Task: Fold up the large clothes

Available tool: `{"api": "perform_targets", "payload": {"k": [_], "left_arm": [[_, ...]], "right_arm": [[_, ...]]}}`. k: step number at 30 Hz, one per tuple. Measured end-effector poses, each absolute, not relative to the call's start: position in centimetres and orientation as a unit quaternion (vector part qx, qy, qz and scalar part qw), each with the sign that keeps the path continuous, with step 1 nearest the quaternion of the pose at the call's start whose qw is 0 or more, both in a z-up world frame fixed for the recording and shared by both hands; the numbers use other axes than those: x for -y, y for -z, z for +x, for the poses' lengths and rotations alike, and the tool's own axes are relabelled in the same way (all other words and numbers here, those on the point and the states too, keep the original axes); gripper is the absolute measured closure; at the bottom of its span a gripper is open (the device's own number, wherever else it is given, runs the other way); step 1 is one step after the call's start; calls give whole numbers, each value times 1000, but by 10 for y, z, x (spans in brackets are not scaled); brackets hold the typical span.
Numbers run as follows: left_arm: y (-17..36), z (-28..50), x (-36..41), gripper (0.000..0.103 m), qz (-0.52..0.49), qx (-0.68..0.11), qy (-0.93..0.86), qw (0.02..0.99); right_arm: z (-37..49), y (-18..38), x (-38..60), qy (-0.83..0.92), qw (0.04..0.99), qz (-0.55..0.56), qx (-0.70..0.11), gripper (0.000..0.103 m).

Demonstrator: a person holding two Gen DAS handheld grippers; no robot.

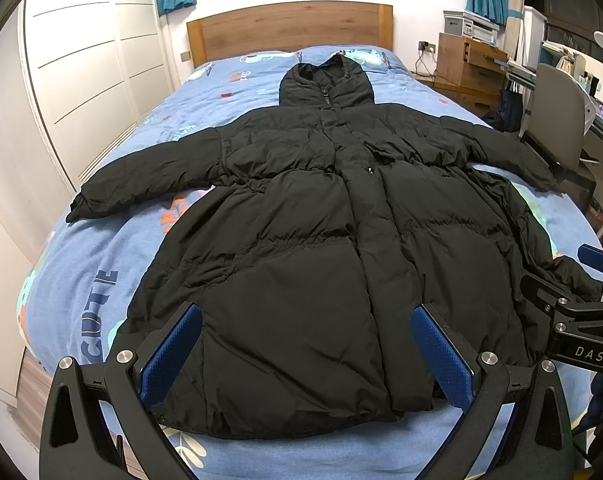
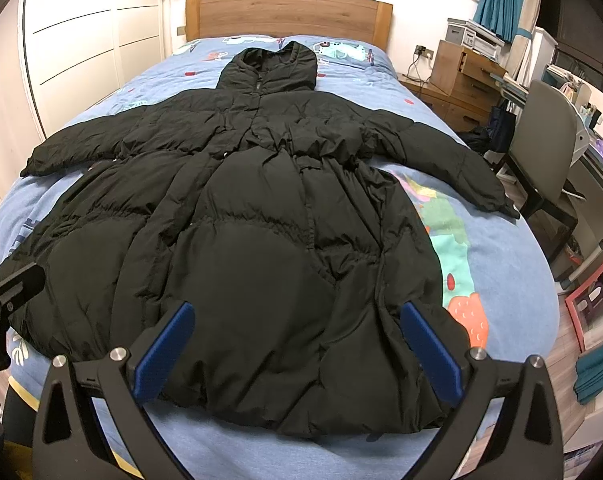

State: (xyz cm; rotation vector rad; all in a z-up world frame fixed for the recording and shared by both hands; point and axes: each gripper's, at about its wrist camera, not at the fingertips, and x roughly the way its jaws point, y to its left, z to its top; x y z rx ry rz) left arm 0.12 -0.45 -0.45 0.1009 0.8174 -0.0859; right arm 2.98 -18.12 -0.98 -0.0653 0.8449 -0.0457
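Black puffer coat (image 1: pixel 301 216), flat on blue bedspread (image 1: pixel 81 272), front up, sleeves out. L gripper (image 1: pixel 307 354) & R gripper (image 2: pixel 297 354): jaws apart, above hem.

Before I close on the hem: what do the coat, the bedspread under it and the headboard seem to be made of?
Coat: looks like a thin, smooth synthetic shell over puffy filling; faint sheen, fine crinkles, stitched quilted bulges. The fill itself can't be seen.
Bedspread: soft matte woven or brushed fabric, blue with printed cartoons and letters; no shine.
Headboard: wood or wood veneer, matte, with visible grain.
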Motion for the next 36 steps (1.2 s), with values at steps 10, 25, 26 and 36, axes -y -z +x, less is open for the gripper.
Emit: {"api": "perform_targets", "payload": {"k": [10,25,26,36], "left_arm": [[8,5,6,0,46,-406,45,912],[5,15,7,1,51,-414,49,908],[4,17,7,1,53,-414,47,908],[-17,39,12,1,67,-403,37,912]], "right_arm": [[29,11,183,21,912,-32,-409,0],[43,12,190,17,911,-21,-411,0],[45,11,190,18,912,-20,-410,0],[70,-6,204,22,919,-11,-394,0]]}}
